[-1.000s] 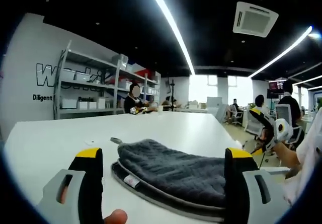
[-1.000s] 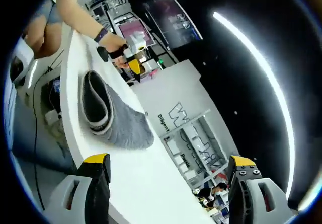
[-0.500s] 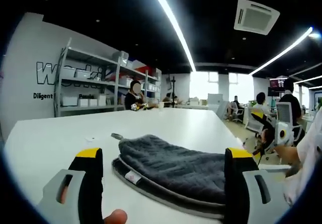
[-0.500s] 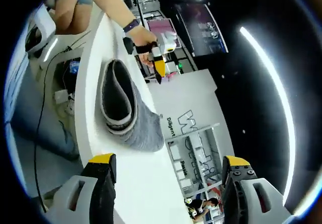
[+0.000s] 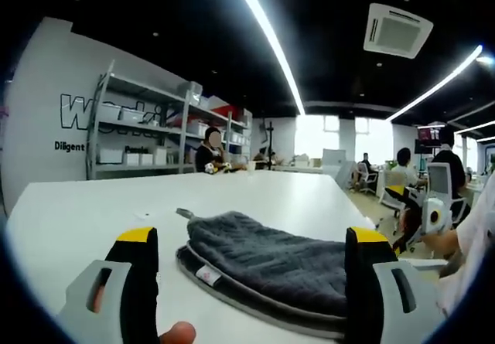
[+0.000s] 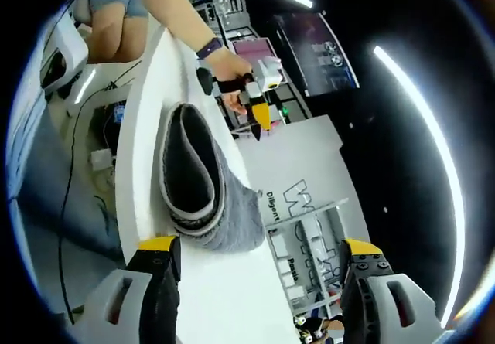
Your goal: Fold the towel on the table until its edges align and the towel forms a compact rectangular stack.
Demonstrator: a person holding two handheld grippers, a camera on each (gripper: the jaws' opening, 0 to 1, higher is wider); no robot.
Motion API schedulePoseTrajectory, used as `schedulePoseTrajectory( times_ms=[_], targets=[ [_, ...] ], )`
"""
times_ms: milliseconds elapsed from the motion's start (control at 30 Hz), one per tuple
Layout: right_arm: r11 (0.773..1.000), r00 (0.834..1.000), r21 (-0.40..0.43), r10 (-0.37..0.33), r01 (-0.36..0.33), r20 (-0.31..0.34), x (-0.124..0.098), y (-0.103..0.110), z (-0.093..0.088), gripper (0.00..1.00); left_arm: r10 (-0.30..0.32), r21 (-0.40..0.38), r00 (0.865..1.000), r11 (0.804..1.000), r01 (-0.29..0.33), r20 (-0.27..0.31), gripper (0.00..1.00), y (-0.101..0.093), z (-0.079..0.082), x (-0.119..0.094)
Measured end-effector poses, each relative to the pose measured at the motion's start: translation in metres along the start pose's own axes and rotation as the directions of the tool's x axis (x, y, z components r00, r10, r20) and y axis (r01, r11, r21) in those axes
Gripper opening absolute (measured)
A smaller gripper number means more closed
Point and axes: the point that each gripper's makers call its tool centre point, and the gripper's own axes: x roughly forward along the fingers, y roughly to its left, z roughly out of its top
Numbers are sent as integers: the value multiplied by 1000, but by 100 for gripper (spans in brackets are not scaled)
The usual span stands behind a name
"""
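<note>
Open-plan office, white desk (image 5: 69, 212), and the folded grey towel (image 5: 271, 259) sits near the desk's front edge just ahead of the left gripper (image 5: 251, 243), jaws apart and empty, while the right gripper (image 6: 259, 255), also spread and empty, sees its curled layered end.

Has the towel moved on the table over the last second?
No. In the left gripper view the towel lies on the same spot of the table, its loop toward the shelf; slight shifts are camera motion.
</note>
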Motion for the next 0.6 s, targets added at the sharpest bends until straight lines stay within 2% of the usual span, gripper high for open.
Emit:
schedulePoseTrajectory(
  times_ms=[167, 333, 400, 467, 533, 600],
  targets=[
    [998, 998, -41, 43, -42, 37, 11, 10, 10, 77, 4, -3, 1000, 1000, -4, 1, 99, -2, -1, -1],
    [993, 990, -55, 113, -108, 85, 16, 26, 15, 53, 6, -12, 1000, 1000, -6, 3, 99, 0, -1, -1],
    [982, 976, -68, 184, -177, 115, 15, 41, 18, 36, 7, -12, 1000, 1000, -7, 4, 99, 0, -1, -1],
    [976, 968, -63, 217, -211, 124, 14, 50, 18, 23, 7, -14, 1000, 1000, -7, 5, 99, 0, 0, -1],
    [977, 969, -78, 208, -199, 132, 13, 50, 19, 21, 7, -15, 1000, 1000, -7, 3, 99, -1, -1, -1],
    [970, 960, -74, 239, -230, 145, 12, 53, 22, 17, 9, -16, 1000, 1000, -9, -1, 99, 0, -2, -1]
  ],
)
